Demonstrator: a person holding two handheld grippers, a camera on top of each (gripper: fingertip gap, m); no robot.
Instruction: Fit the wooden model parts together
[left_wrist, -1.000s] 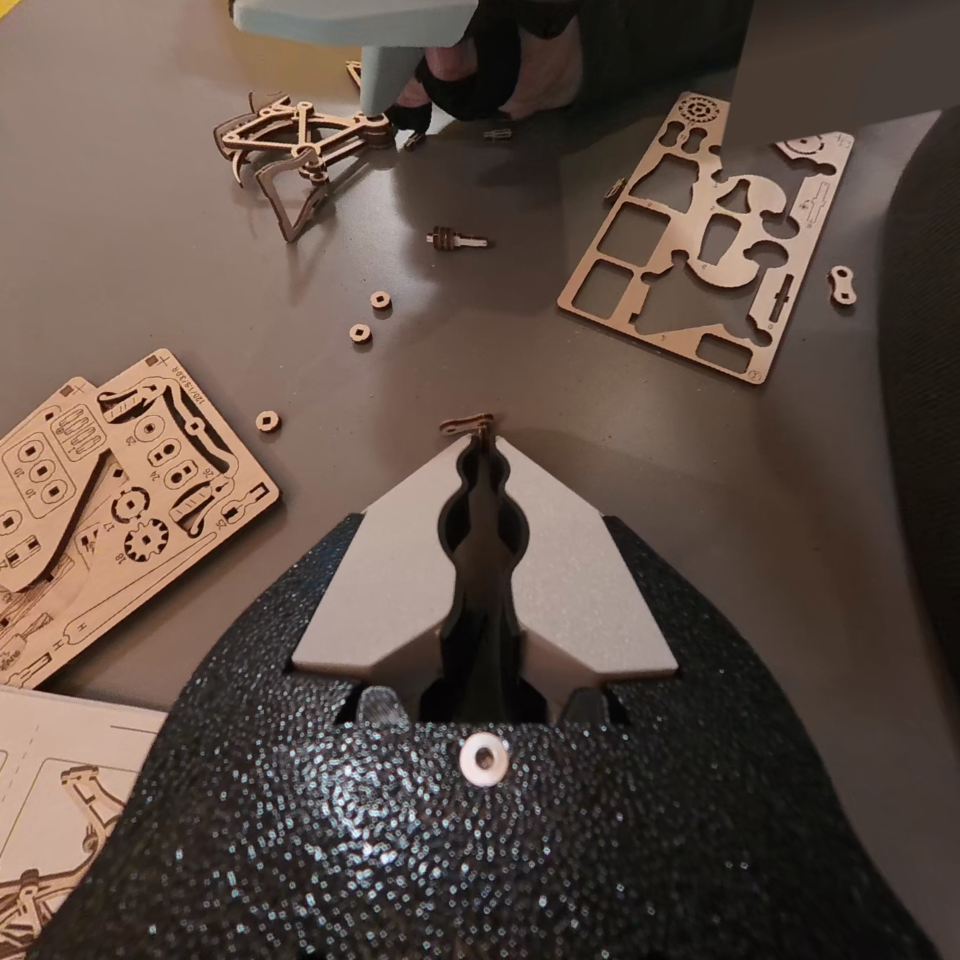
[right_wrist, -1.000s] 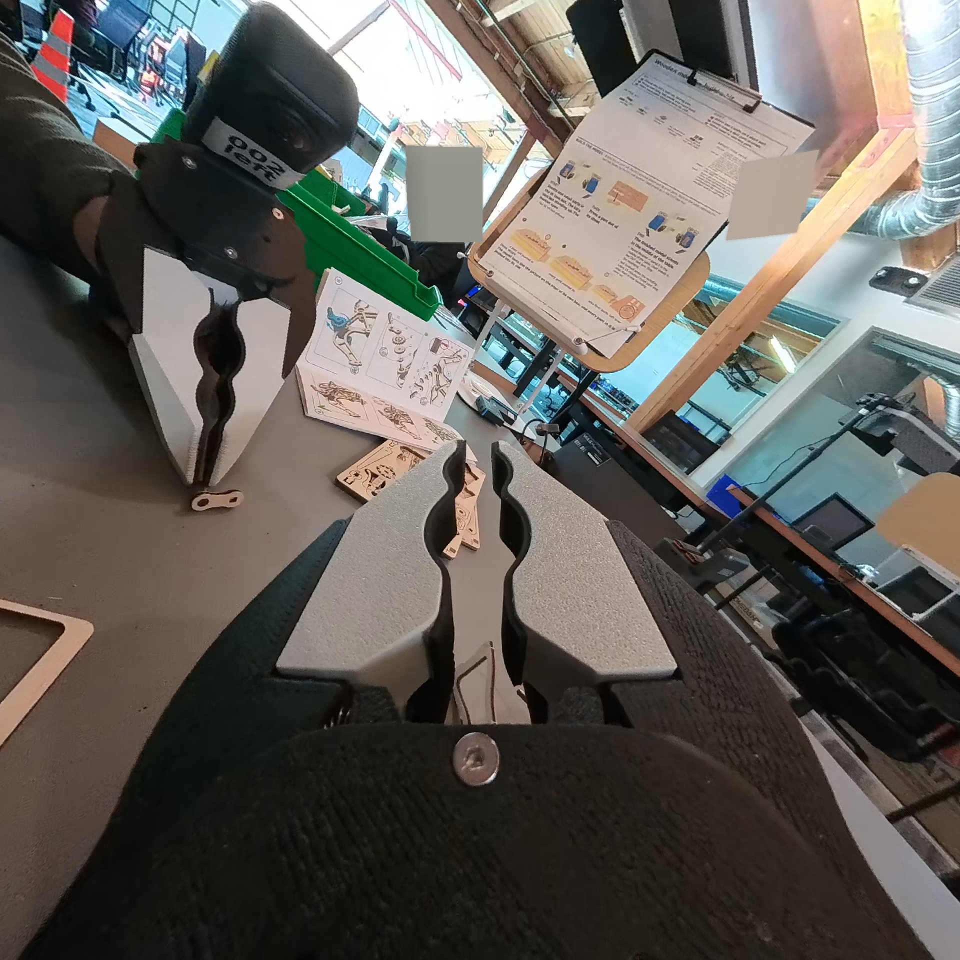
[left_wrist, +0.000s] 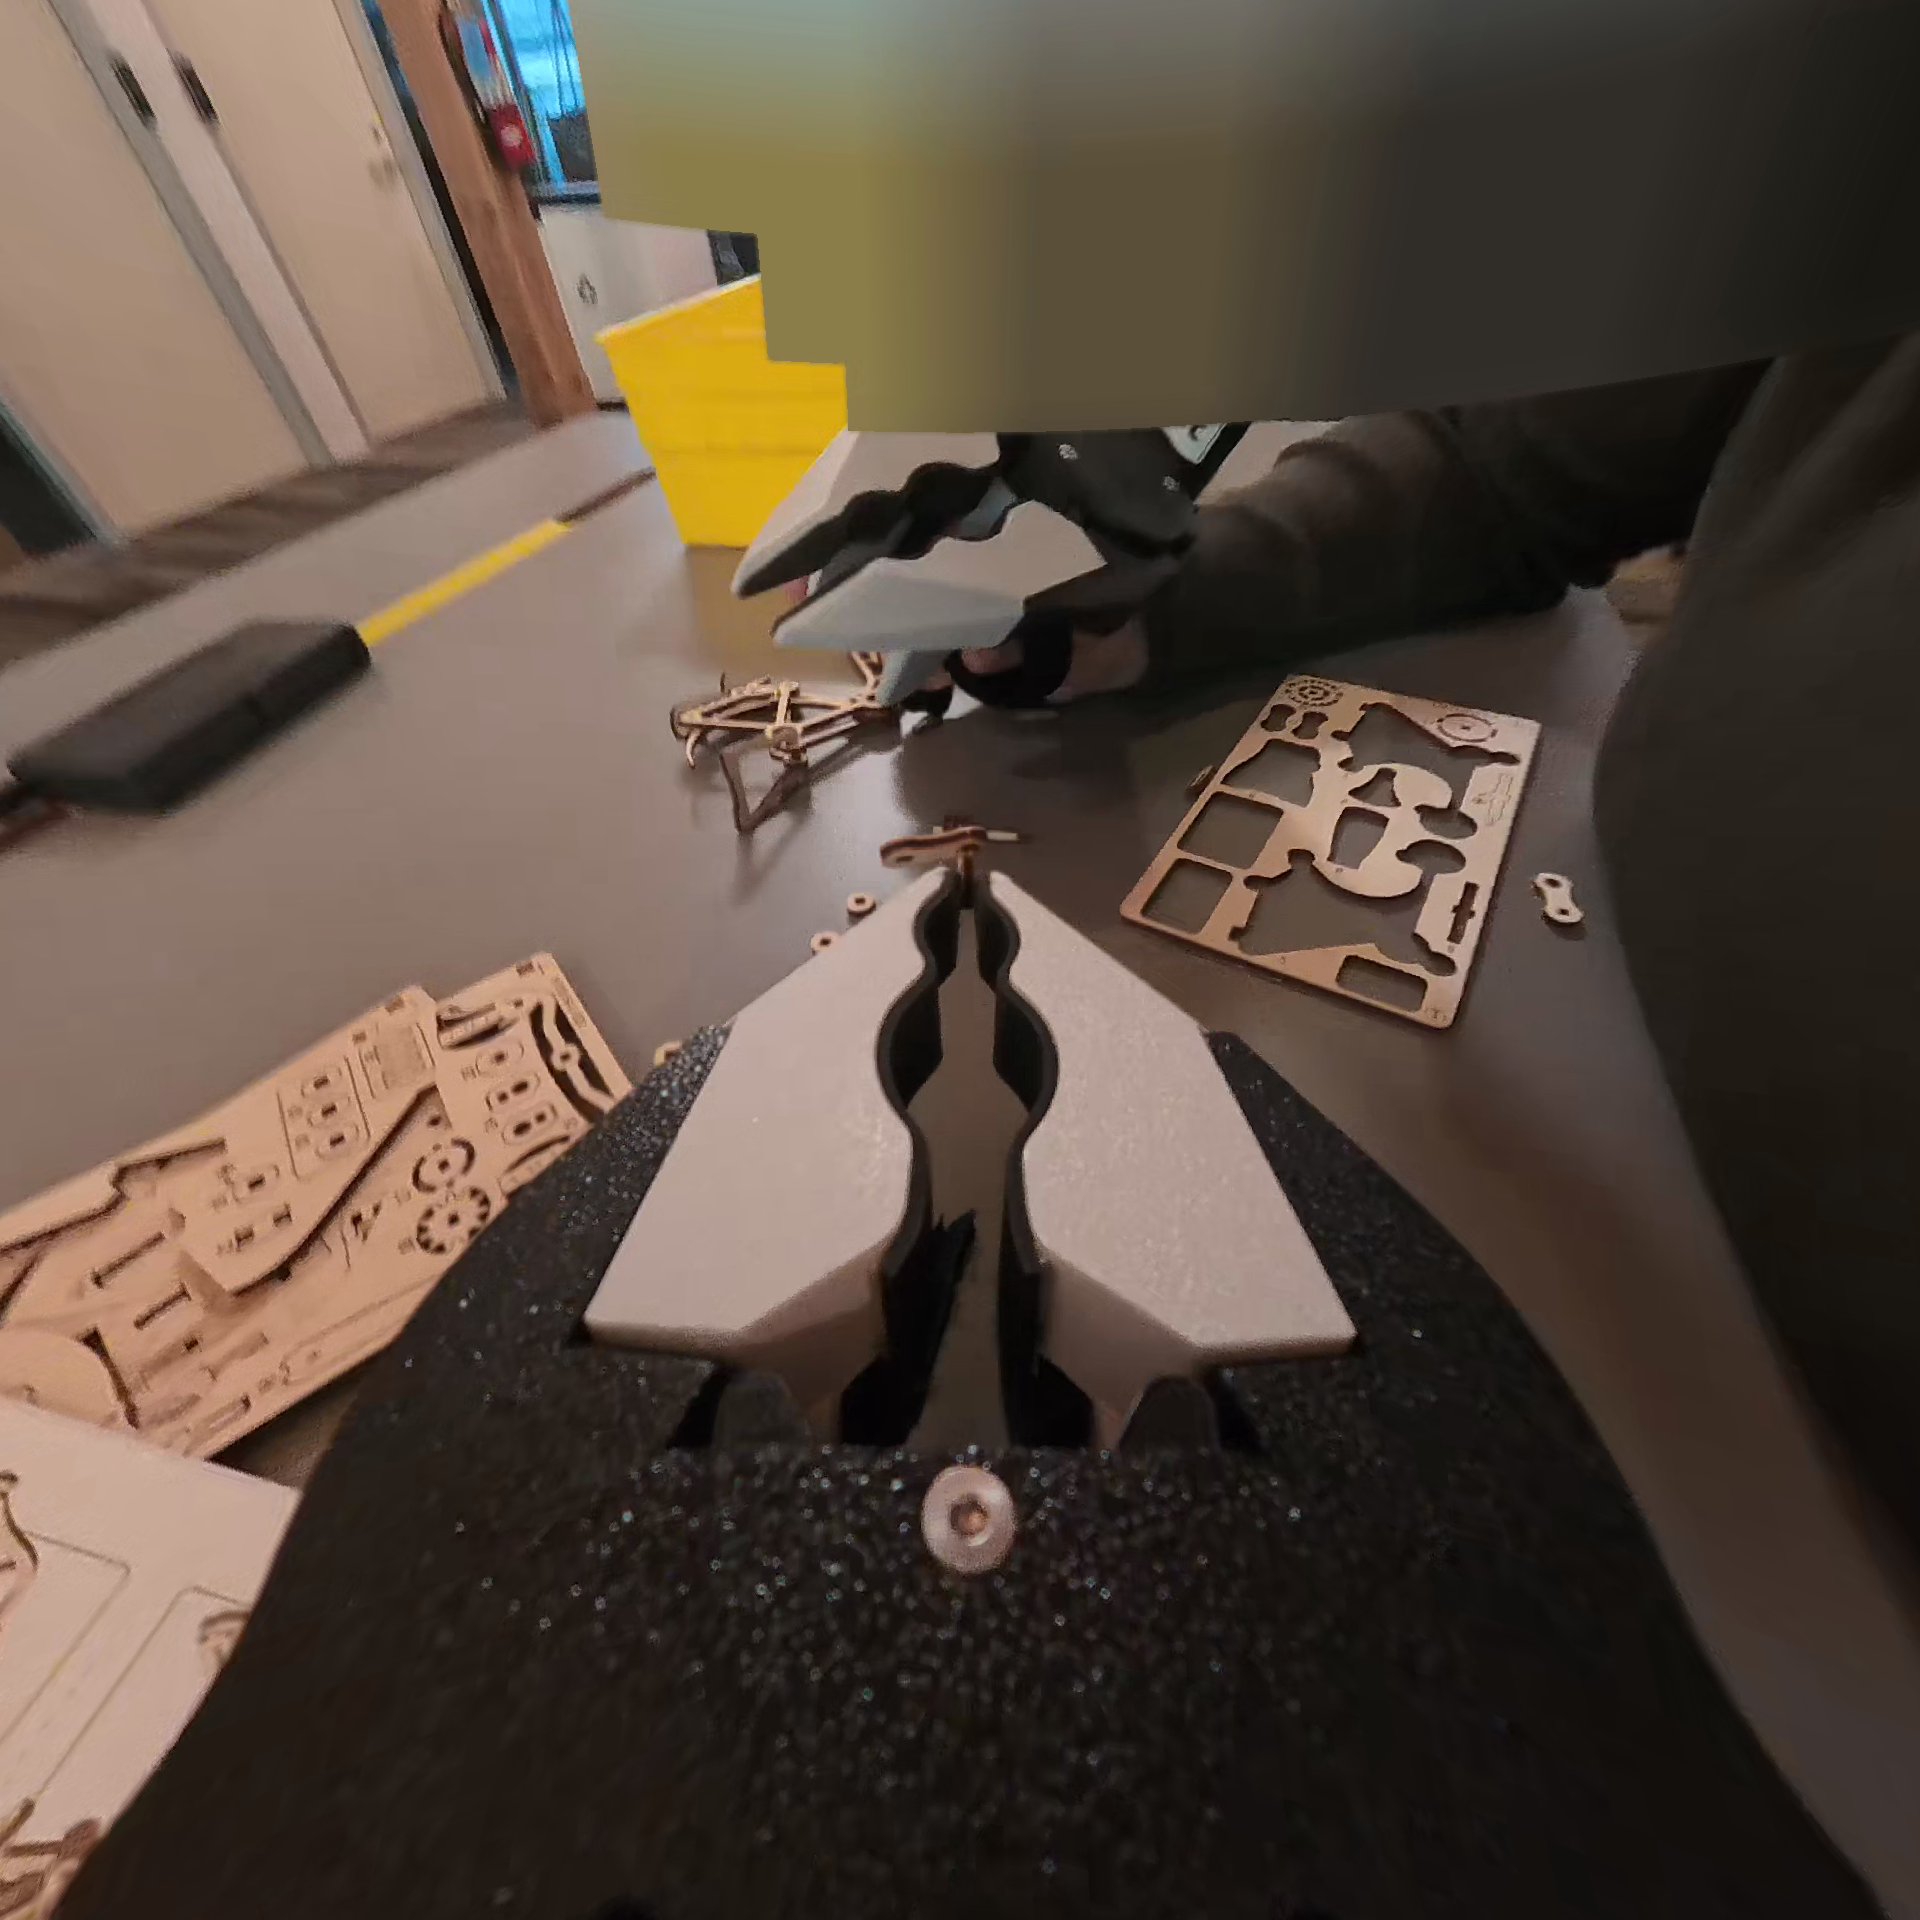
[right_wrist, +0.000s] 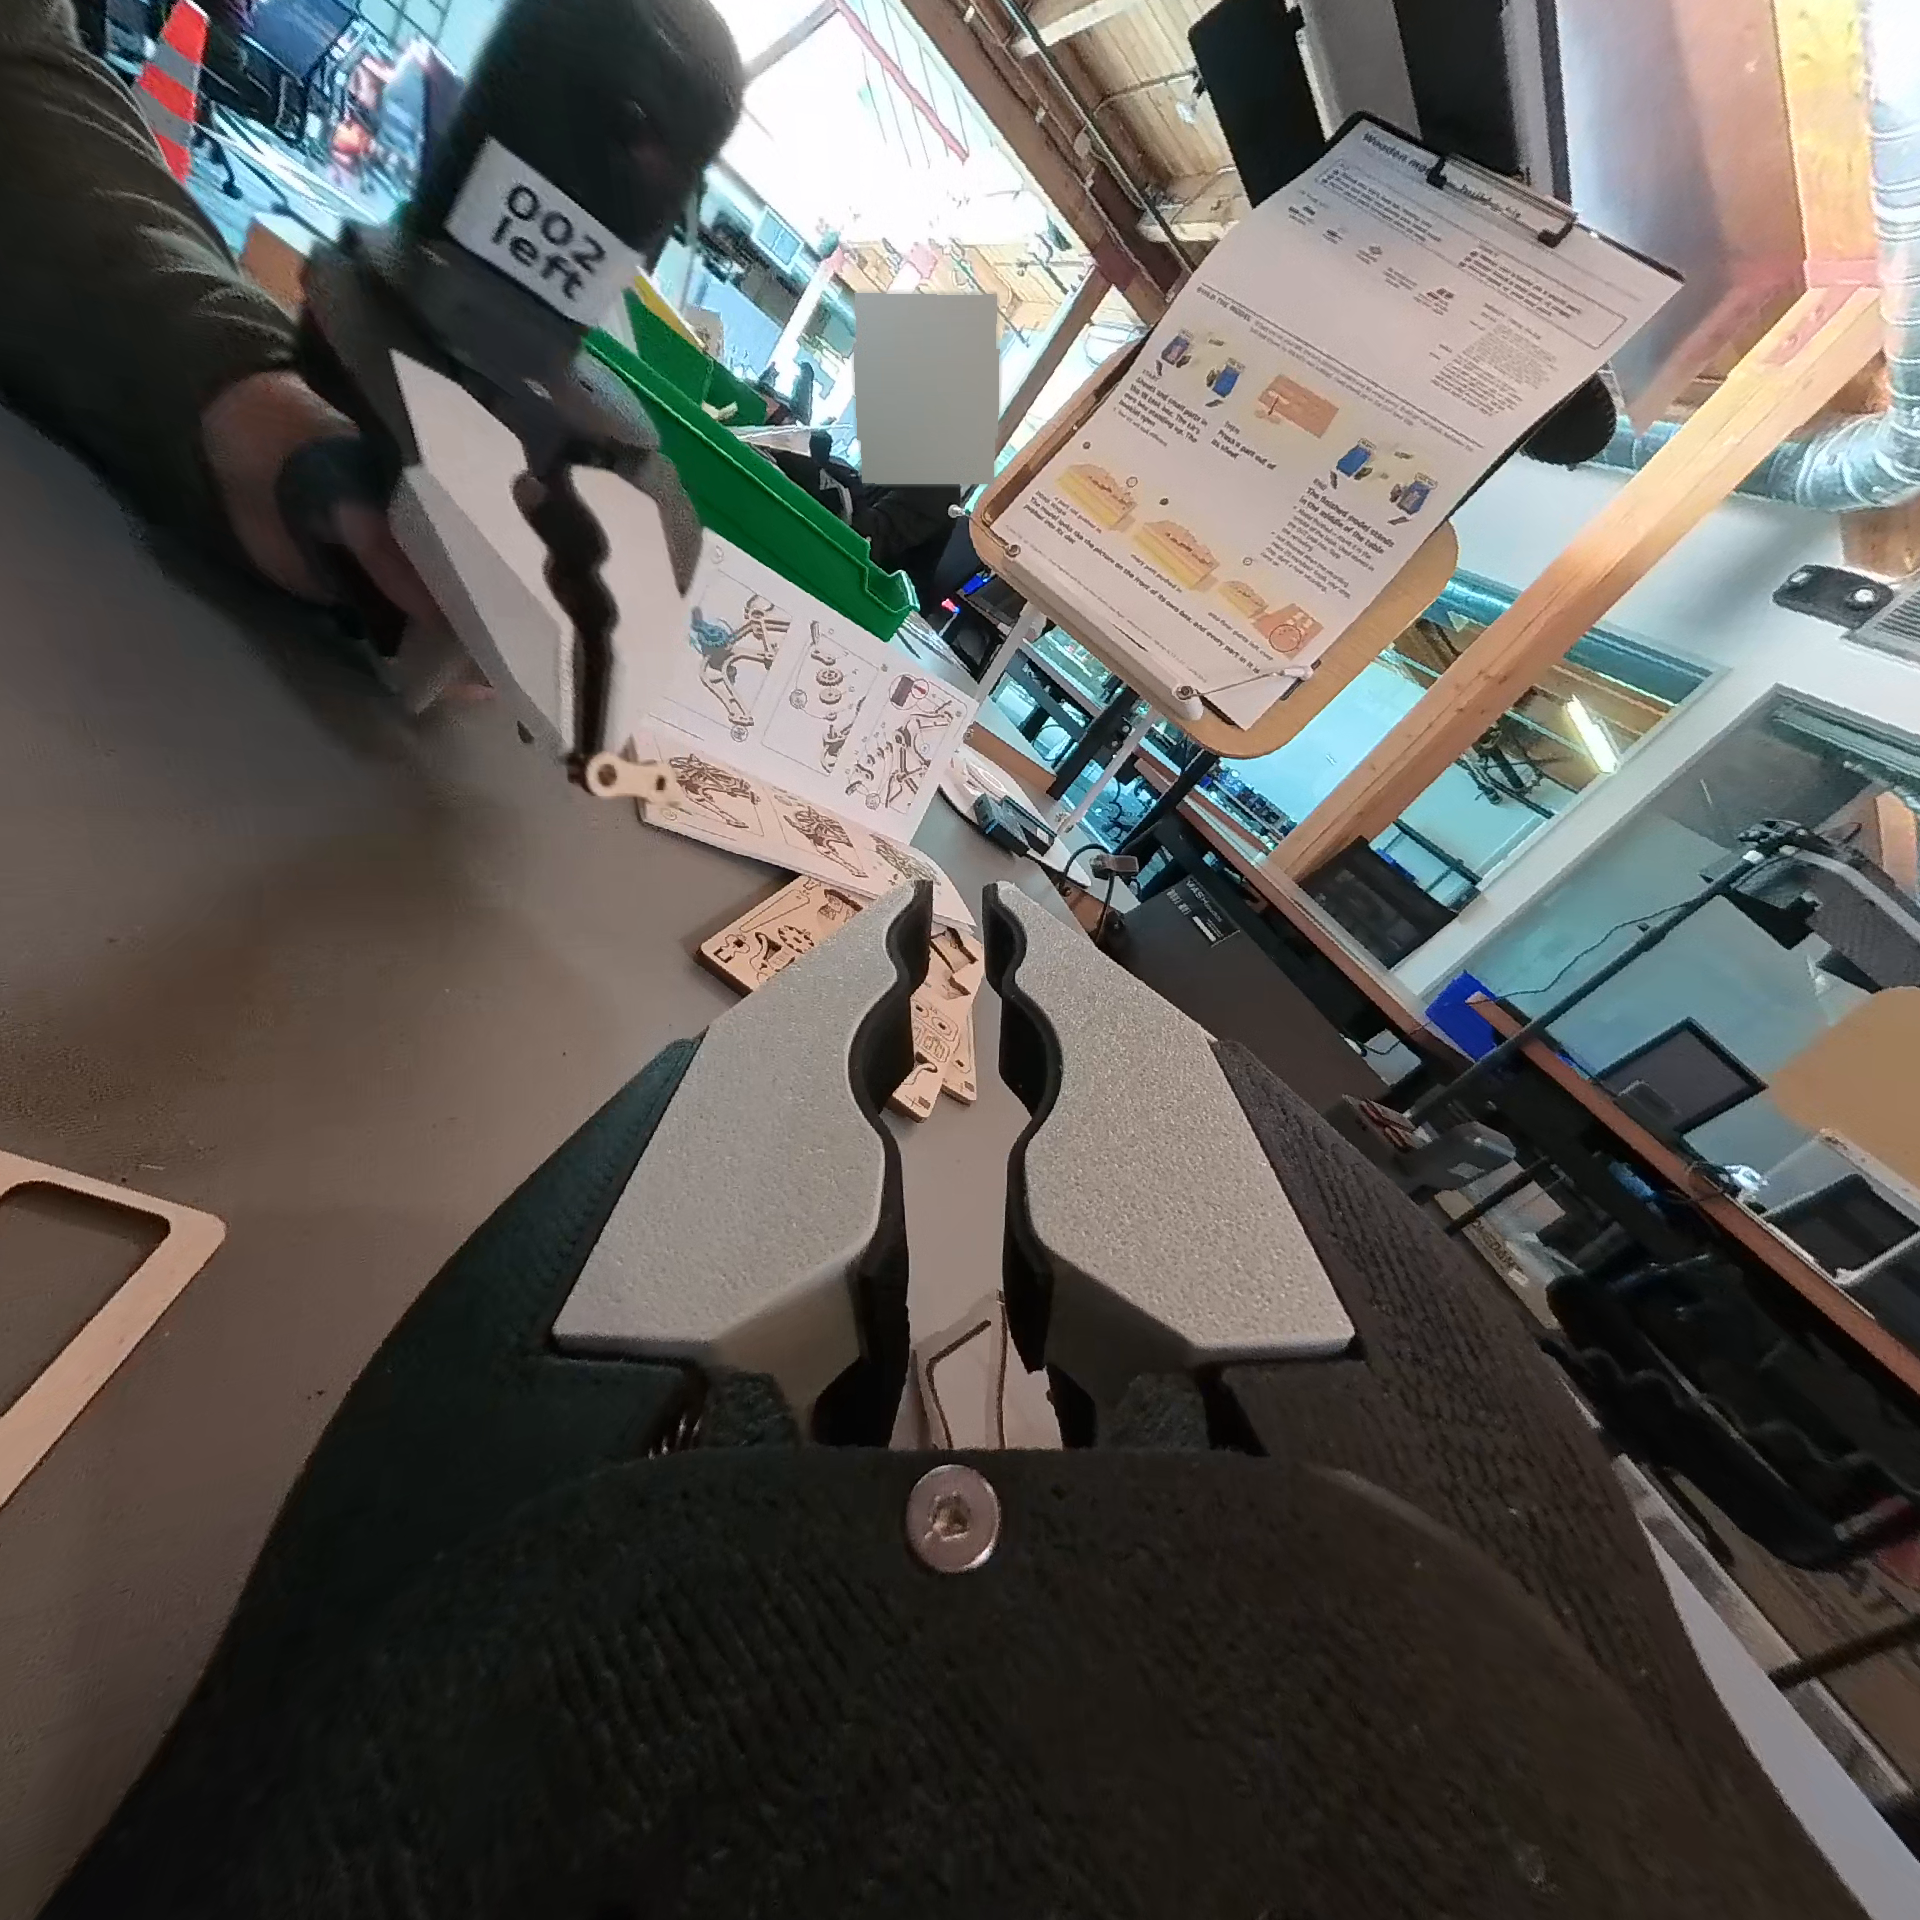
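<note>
Lifted off the grey table (left_wrist: 364, 883) since the earlier frame, the left gripper (left_wrist: 968, 883) stays clamped on a small wooden link piece (right_wrist: 627, 774), now held in the air. Right gripper (right_wrist: 951, 899), jaws slightly apart and holding nothing, hovers above the partly built wooden model (left_wrist: 774, 732) on that table.

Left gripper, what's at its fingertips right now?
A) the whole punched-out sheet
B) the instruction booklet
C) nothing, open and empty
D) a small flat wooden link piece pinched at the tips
D: the left gripper is shut on a small wooden link piece that sticks out past its tips, and the right wrist view shows the same piece hanging from them clear of the table.
</note>
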